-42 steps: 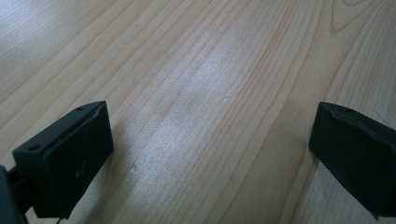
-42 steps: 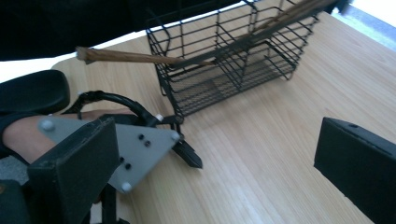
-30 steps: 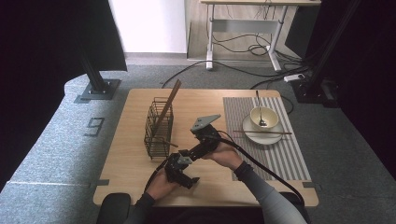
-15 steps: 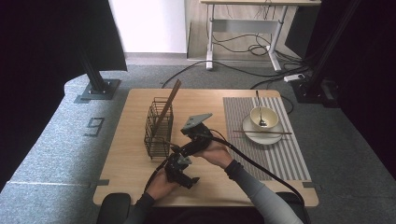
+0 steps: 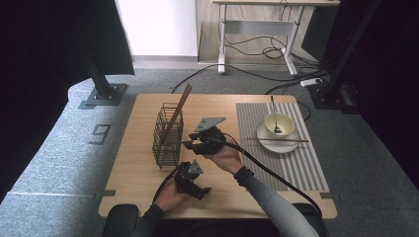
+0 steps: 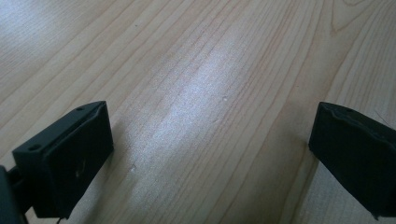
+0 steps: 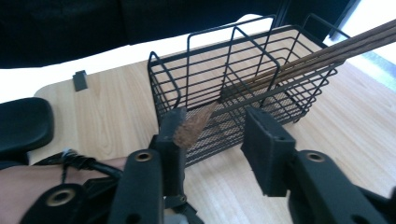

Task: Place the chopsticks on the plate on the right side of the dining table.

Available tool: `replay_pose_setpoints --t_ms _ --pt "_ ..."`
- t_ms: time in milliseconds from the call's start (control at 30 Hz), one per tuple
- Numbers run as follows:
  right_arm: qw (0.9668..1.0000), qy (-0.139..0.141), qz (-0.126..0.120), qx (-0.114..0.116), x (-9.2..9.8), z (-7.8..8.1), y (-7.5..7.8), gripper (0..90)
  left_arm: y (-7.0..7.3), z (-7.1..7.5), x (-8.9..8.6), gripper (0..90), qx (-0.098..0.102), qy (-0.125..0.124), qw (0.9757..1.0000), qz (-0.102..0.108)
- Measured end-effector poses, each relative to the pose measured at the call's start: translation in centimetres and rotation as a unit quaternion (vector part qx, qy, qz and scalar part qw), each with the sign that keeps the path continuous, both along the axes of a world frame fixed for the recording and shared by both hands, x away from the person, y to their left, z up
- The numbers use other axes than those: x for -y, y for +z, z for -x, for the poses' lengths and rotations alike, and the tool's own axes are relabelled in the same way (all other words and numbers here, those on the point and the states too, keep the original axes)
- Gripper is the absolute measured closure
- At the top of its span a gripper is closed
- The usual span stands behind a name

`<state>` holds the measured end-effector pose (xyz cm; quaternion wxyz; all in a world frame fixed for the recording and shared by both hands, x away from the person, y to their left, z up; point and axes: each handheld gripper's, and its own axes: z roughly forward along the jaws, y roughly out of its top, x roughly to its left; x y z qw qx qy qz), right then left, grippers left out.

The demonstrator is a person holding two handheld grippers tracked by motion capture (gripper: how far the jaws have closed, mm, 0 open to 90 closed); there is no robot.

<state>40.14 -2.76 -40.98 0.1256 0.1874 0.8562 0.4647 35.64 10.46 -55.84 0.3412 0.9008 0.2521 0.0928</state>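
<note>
While the right gripper, half shut on nothing, faces the wire basket, the chopsticks inside lean away; the left gripper rests wide open.

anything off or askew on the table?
One oddity: in the wire basket, the chopsticks lean steeply, and one end pokes out through the mesh beside the right tool.

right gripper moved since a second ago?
Yes, slightly. In the high view the right gripper has edged left toward the wire basket. Its jaws have just been closing, with nothing clearly between them.
</note>
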Motion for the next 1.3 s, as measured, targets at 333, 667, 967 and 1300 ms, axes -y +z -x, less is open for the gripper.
replay_pose_setpoints --t_ms 333,667,967,1300 --pt "0.9996 -0.016 -0.013 0.020 -0.1 -1.3 -0.4 74.3 0.0 0.0 0.0 0.0 0.001 0.000 1.0000 -0.001" --pt "0.9996 -0.009 -0.021 0.017 -0.4 -1.9 0.0 83.1 0.0 0.0 0.0 0.0 0.001 -0.001 1.0000 -0.002" --pt "0.9996 0.003 -0.027 0.009 0.2 -1.7 0.8 83.4 0.0 0.0 0.0 0.0 0.000 -0.001 1.0000 -0.002" --pt "0.9992 0.023 -0.033 0.001 1.3 -1.3 2.3 83.4 0.0 0.0 0.0 0.0 0.000 -0.001 1.0000 -0.002"
